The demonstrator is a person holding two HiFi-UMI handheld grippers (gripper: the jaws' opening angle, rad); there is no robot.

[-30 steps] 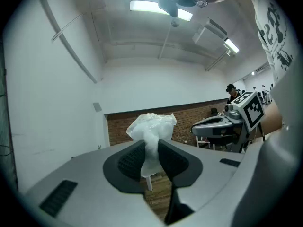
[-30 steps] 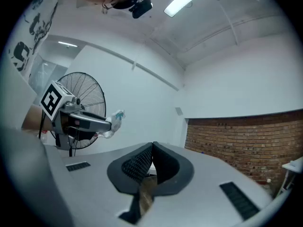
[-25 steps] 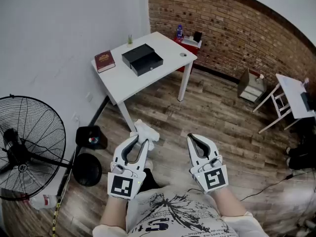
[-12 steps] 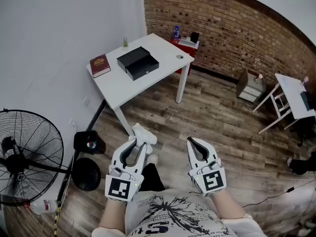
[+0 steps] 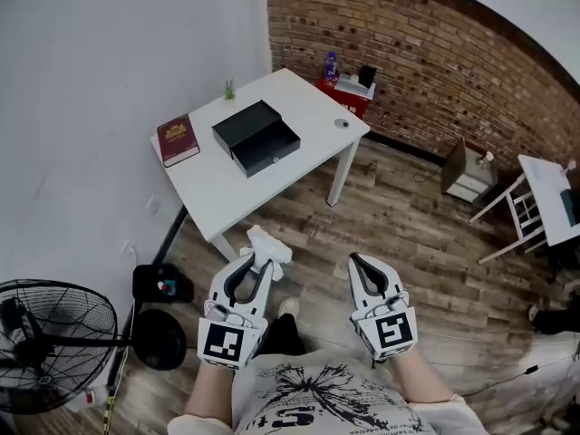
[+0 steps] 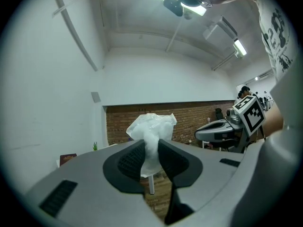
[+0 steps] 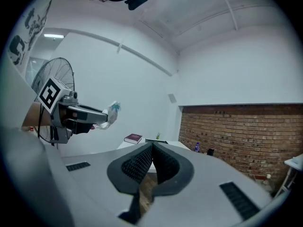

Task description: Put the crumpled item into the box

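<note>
A crumpled white tissue (image 5: 268, 246) is pinched in my left gripper (image 5: 257, 261), held level above the wooden floor a short way in front of the white table (image 5: 299, 107). In the left gripper view the tissue (image 6: 150, 132) bulges out past the jaw tips. An open black box (image 5: 256, 137) lies on the middle of the table. My right gripper (image 5: 356, 263) hovers beside the left one; its jaws meet with nothing between them. In the right gripper view the left gripper (image 7: 97, 118) and its tissue (image 7: 112, 111) show at the left.
A dark red book (image 5: 175, 140) lies at the table's left end and a small green plant (image 5: 229, 89) stands at its back edge. A floor fan (image 5: 50, 343) and a black bin (image 5: 161, 282) stand at the lower left. A brick wall (image 5: 435, 62) runs behind.
Both grippers have travelled toward the table, which now lies closer and larger in the head view. The tissue stays pinched in the left gripper. The fan has slid down and left.
</note>
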